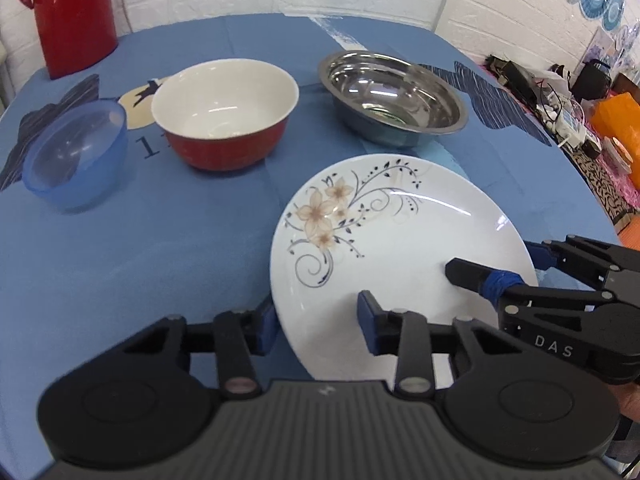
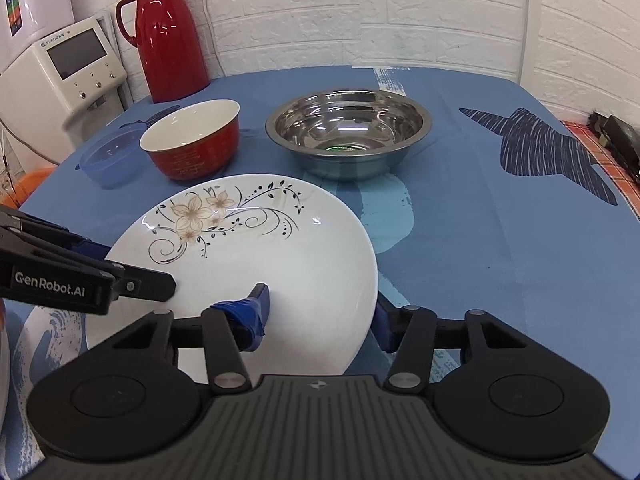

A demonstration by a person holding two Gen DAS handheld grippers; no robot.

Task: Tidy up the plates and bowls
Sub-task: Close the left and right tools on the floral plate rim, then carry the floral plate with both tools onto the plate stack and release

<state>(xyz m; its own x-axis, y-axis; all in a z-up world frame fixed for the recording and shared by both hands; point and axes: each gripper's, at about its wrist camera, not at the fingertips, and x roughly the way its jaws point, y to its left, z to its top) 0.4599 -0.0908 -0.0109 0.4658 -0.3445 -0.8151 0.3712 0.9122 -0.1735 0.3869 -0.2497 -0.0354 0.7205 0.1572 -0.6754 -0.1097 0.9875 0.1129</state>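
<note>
A white plate (image 1: 400,232) (image 2: 280,252) with a flower pattern is tilted above the blue tablecloth, near the front. My left gripper (image 1: 316,320) (image 2: 138,268) holds its left rim, one finger over the face and one outside the edge. On the opposite rim my right gripper (image 2: 320,316) (image 1: 490,258) grips the same way. Behind the plate stand a red bowl (image 1: 224,120) (image 2: 192,148) with a white inside, a steel bowl (image 1: 394,96) (image 2: 348,132) and a clear blue plastic bowl (image 1: 76,152) (image 2: 112,160), all upright and apart.
A red thermos jug (image 1: 72,12) (image 2: 170,36) stands at the table's back left. A white appliance (image 2: 72,68) sits beyond the left edge. Clutter and cables (image 1: 580,100) lie off the right side. Bare tablecloth (image 1: 140,260) stretches left of the plate.
</note>
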